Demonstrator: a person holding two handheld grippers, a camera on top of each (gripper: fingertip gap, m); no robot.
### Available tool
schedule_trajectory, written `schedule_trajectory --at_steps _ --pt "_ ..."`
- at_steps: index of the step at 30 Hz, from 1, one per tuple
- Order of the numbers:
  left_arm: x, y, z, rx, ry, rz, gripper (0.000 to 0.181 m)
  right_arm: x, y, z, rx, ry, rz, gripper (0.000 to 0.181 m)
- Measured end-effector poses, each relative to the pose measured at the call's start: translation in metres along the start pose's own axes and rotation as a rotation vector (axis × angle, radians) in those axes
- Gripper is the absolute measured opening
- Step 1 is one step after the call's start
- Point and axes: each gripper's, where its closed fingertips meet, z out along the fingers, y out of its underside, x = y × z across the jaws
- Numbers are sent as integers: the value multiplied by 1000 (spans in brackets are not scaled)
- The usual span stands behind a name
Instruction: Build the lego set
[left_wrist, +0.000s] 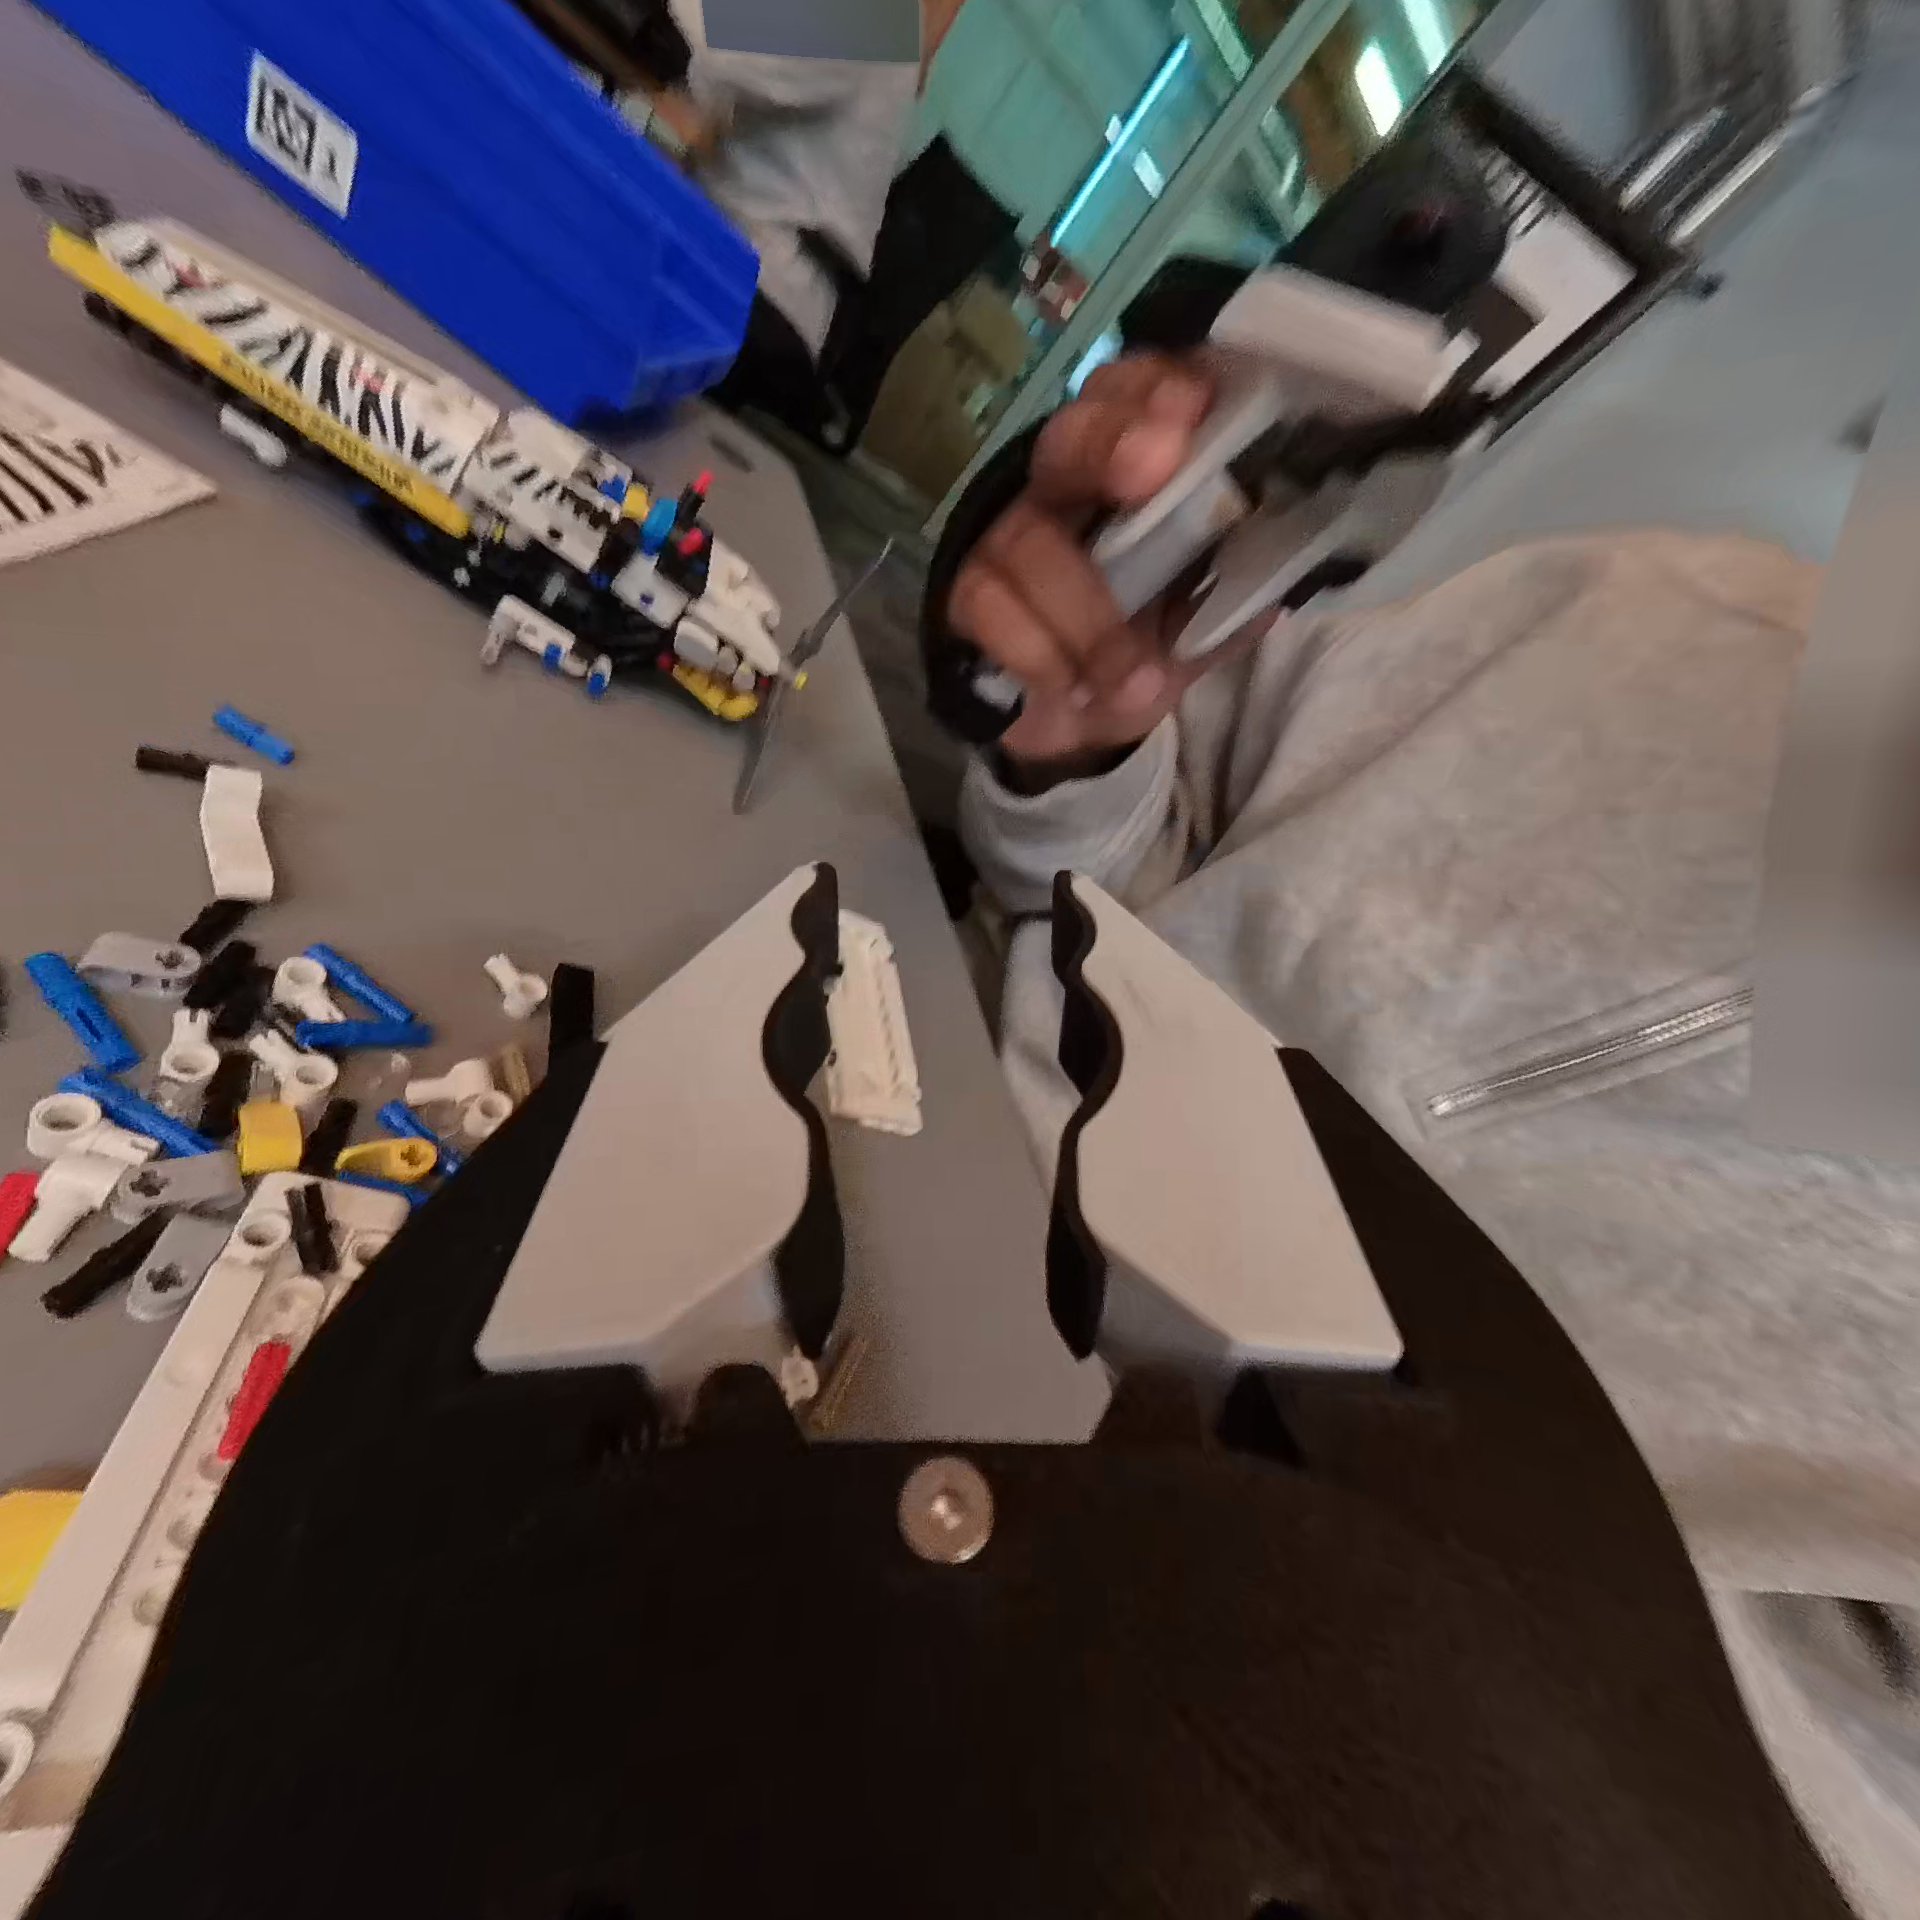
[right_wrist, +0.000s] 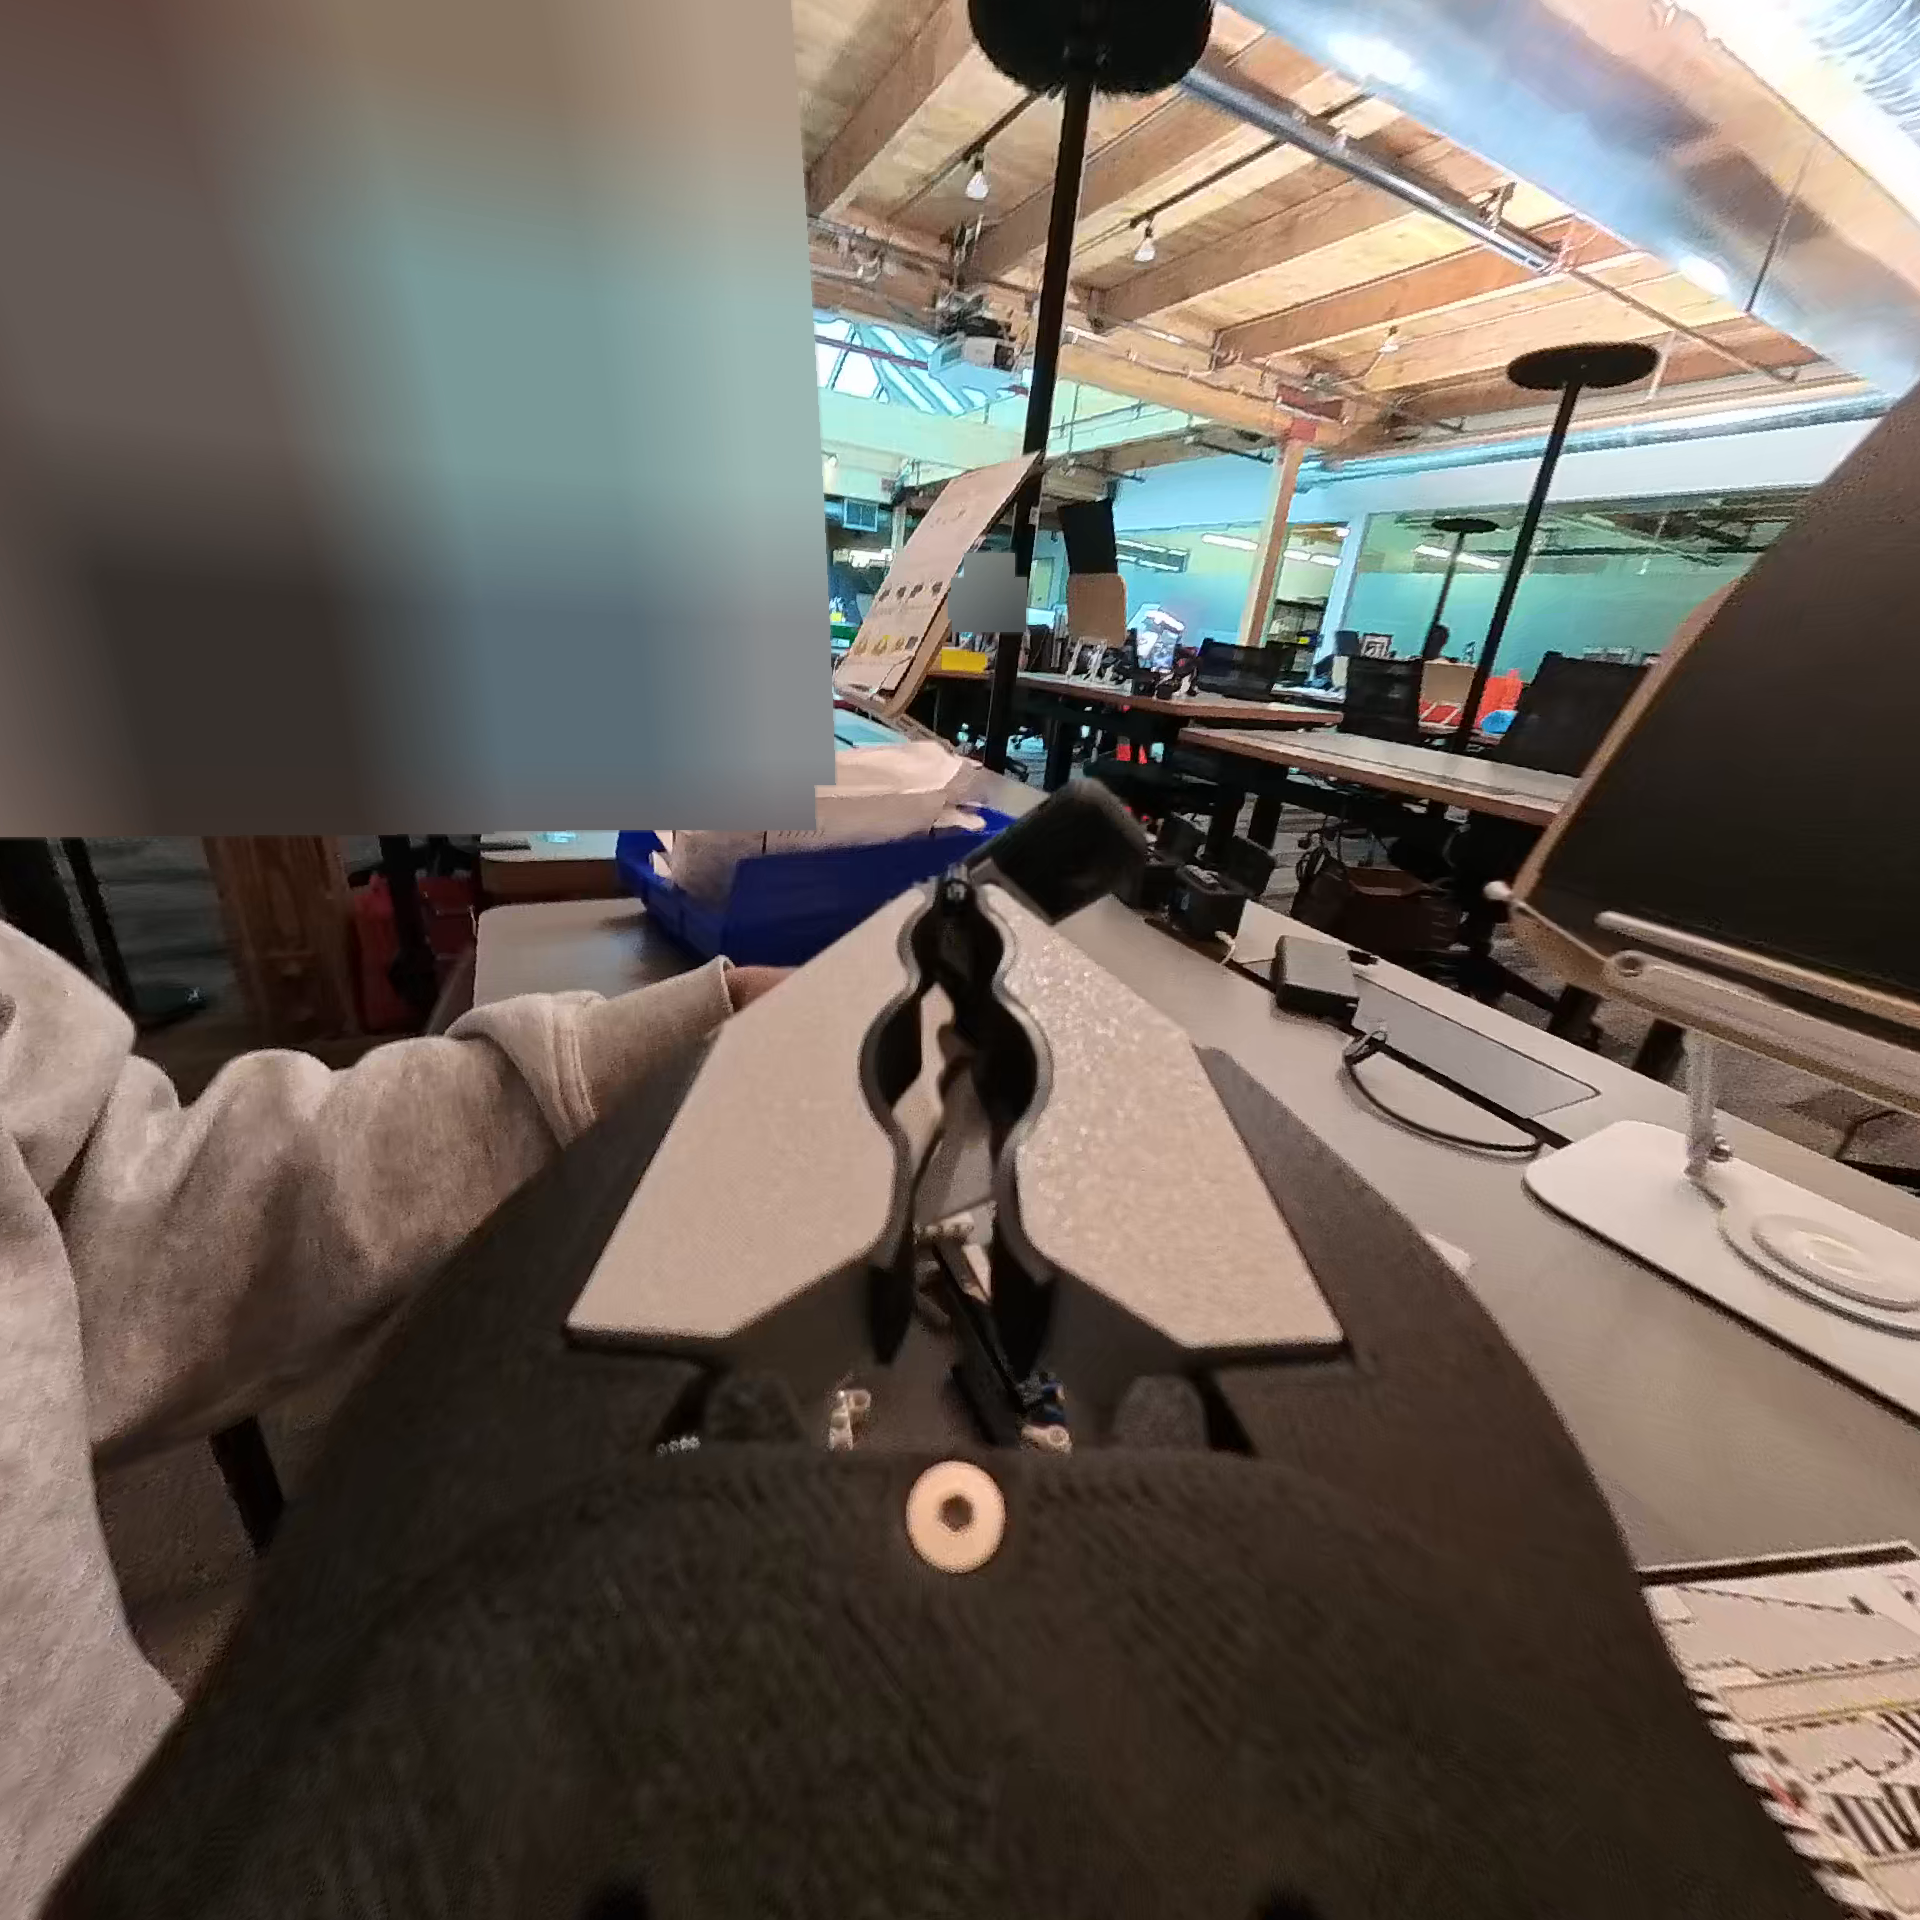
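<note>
While my left gripper (left_wrist: 945, 914) gaped empty, the white piece (left_wrist: 873, 1023) lay at eleven o'clock, lengthwise along them; my right gripper (right_wrist: 961, 914) pinched something small and dark.

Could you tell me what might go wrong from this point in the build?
1. The white ribbed piece lies near the table edge, beside the open left gripper; a nudge could send it off.
2. The plane model has its propeller close to that edge, so a passing sleeve might catch it.
3. The right gripper looks nearly shut on something small and dark; it could slip.
</note>
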Motion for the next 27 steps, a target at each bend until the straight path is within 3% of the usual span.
schedule_trajectory --at_steps 6,15,18,22,27 --pt "-18 22 17 -157 -116 11 41 11 -16 -29 24 77 20 1" --pt "-48 71 45 -534 -522 95 39 6 -13 -74 -15 180 -49 1" --pt "-65 68 43 -546 -693 151 40 3 -6 -81 -9 172 -21 1" --pt "-63 65 58 -445 -644 154 38 0 -3 -88 20 150 39 2" --pt "-63 77 47 -436 -701 130 21 -1 0 -95 34 156 57 2"
